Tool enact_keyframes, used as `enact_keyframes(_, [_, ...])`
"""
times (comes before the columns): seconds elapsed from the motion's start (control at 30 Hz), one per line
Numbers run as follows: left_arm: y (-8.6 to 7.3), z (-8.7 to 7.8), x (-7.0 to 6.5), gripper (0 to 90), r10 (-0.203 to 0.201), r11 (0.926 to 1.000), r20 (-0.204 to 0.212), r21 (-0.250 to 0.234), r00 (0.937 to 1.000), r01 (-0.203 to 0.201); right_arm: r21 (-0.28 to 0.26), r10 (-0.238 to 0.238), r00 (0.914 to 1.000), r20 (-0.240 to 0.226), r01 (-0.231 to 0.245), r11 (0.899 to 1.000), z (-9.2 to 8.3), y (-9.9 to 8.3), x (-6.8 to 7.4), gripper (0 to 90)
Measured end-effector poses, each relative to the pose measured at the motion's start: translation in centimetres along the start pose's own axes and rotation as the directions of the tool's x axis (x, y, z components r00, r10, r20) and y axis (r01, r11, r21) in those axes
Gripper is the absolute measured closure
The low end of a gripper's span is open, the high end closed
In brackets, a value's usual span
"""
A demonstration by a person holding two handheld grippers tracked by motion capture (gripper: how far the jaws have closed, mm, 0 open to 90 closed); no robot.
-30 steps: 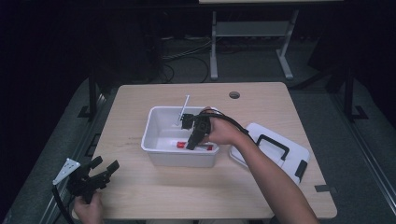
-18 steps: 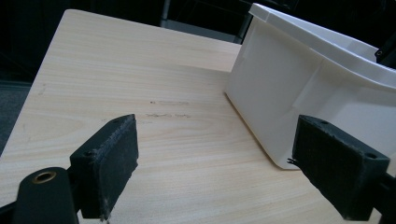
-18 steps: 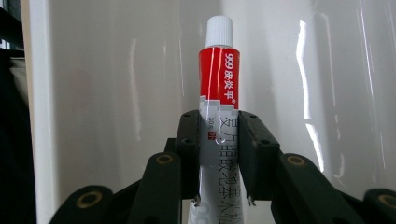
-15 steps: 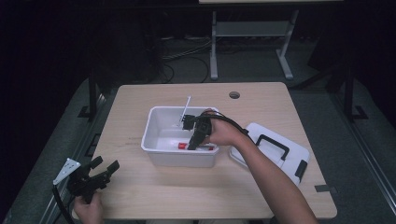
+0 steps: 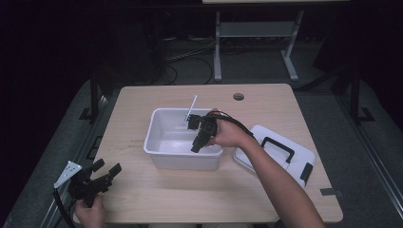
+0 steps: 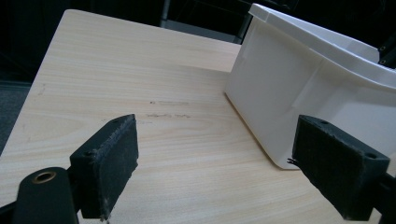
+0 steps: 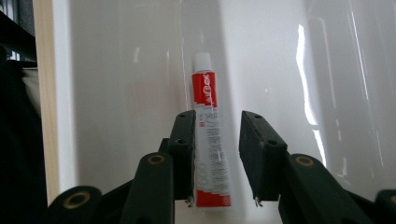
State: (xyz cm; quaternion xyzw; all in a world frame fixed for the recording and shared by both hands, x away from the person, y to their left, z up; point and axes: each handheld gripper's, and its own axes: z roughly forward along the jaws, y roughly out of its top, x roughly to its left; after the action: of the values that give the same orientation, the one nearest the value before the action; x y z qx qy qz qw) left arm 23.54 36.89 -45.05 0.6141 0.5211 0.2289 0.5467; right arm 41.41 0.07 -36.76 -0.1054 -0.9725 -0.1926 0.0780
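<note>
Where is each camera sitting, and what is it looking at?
High view: above the person's side, looking forward and down on the table; both forearms and grippers show.
Left gripper view: rides the left gripper, looking across the table at the tub; its fingers stand wide apart.
Right gripper view: rides the right gripper, looking into the tub at a tube between its just-opening fingers.
Shared: the tub shows in all three.

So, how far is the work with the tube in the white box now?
Done: the lid lies off beside the white box, and the red-and-white tube lies inside. In hand: the right hand-held gripper's jaws have just been opening around the tube. Left, probably: withdrawing and closing the lid. The left hand-held gripper is open.
</note>
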Motion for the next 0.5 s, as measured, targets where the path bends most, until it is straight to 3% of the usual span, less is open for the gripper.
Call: enact_keyframes(0.5, [0.0,0.1,-0.2,13.7,0.007,1.0000,0.001,0.003,1.0000,-0.007,-0.044,0.020,0.9993,0.033,-0.018,0.999,-3.8,-1.1,0.3,59.0])
